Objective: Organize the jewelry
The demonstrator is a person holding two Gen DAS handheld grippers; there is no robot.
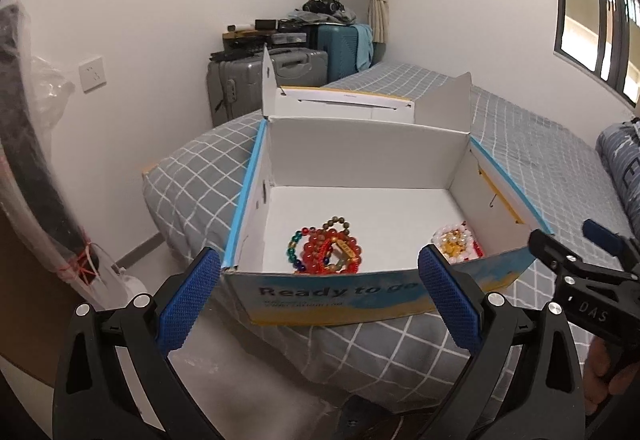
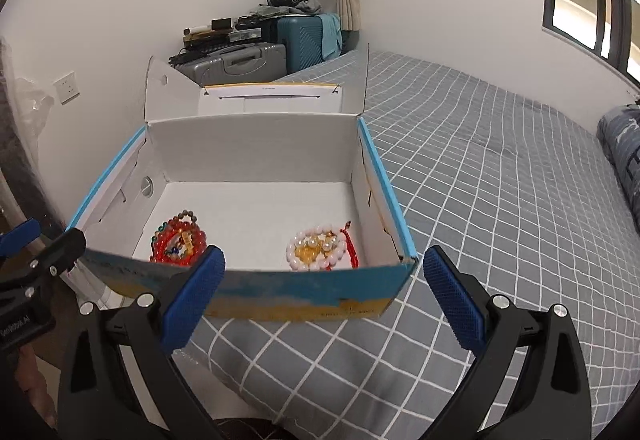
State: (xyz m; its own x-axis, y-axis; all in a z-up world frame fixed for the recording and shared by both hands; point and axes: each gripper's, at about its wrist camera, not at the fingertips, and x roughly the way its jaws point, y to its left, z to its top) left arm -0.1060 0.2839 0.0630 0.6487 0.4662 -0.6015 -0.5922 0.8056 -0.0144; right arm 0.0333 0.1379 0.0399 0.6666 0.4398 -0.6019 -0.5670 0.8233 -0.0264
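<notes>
An open cardboard box (image 1: 256, 200) sits on a grey checked bed (image 2: 500, 168), holding red bead bracelets (image 1: 334, 250) near-left and pearl jewelry (image 2: 320, 250) near-right. Left gripper (image 1: 316, 300) and right gripper (image 2: 324, 300) hover before its near wall, fingers spread, empty. Reaching in could snag tangled strands or tip the light box.

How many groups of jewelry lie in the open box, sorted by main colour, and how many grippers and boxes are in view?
Red and multicoloured bead pile: 1
White and pink pearl pile: 1
Cardboard box: 1
Open grippers, left gripper and right gripper: 2
Total: 5
Single bracelets within each pile are too tangled to count.
</notes>
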